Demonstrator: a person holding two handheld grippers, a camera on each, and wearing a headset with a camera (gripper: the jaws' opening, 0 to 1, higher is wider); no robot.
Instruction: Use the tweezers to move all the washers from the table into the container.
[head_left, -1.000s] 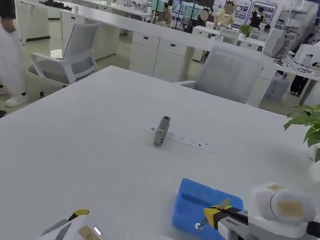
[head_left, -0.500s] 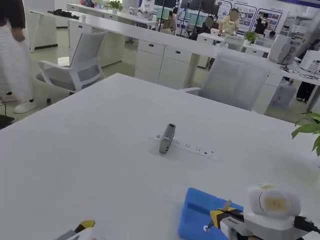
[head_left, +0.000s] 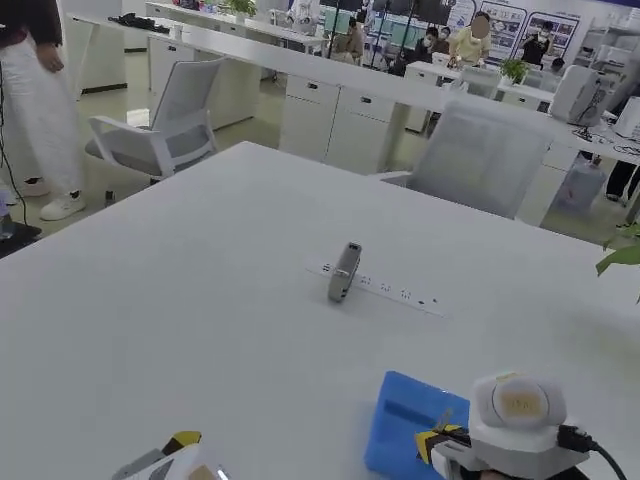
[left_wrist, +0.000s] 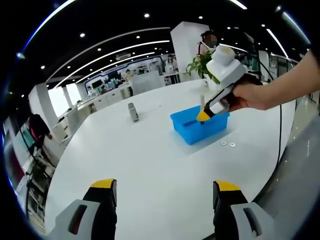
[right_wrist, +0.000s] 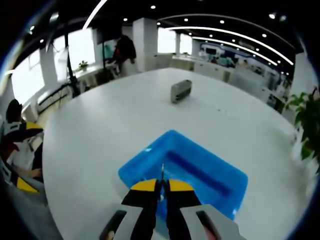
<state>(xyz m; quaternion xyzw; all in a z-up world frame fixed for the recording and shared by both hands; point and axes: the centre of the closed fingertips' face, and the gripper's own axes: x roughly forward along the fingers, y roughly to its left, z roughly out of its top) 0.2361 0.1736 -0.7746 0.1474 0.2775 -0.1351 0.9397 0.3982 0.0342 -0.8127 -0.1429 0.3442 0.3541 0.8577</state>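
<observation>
A blue container (head_left: 405, 425) stands on the white table near the front right. My right gripper (head_left: 437, 442) hovers over it, shut on thin metal tweezers (right_wrist: 162, 175) whose tip points down into the container (right_wrist: 200, 175). In the left gripper view a hand holds that right gripper (left_wrist: 204, 115) above the container (left_wrist: 192, 127), and two small washers (left_wrist: 227, 144) lie on the table just beside it. My left gripper (left_wrist: 165, 192) is open, with nothing between its jaws, low at the table's front left (head_left: 175, 450).
A grey block (head_left: 345, 270) stands on a white power strip (head_left: 400, 293) mid-table. Office chairs (head_left: 160, 125) stand past the far edge, where a person (head_left: 35, 90) stands at the left. Plant leaves (head_left: 622, 258) reach in at the right.
The head camera has drifted, shifting the whole scene. My right gripper stays over the container with the tweezers, sitting slightly lower in the picture. The left gripper holds its place.
</observation>
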